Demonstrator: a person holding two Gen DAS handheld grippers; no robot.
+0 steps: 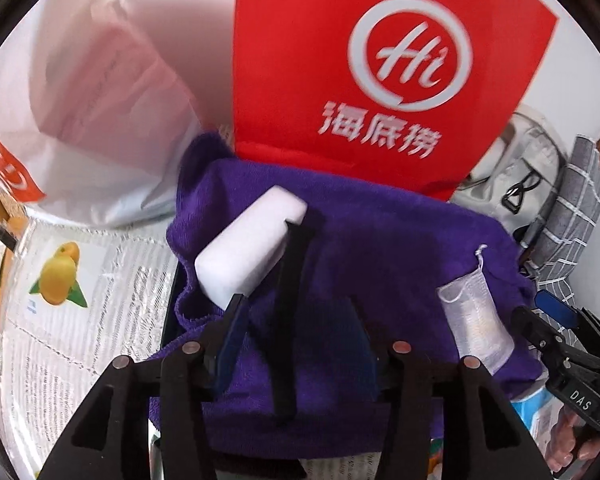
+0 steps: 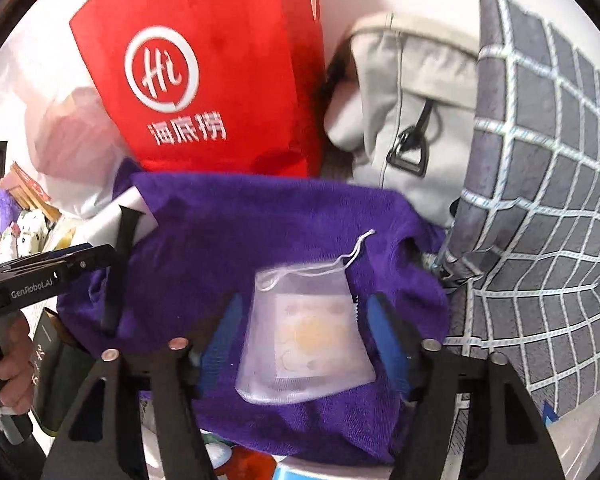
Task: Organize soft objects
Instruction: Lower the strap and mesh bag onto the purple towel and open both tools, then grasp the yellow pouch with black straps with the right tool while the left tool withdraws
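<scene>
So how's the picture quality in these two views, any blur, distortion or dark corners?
Left wrist view: heavy fisheye bending, black corners, the red bag and its lettering slightly smeared, the purple towel sharper. Right wrist view: same curved edges, the checked grey cloth bulging, the mesh pouch fairly crisp, even soft lighting.

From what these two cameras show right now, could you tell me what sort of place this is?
Probably a cluttered corner of someone's home, not a workshop or kitchen. A red restaurant carrier bag stands behind a purple towel, with a grey backpack and a grey checked cushion beside it.
</scene>
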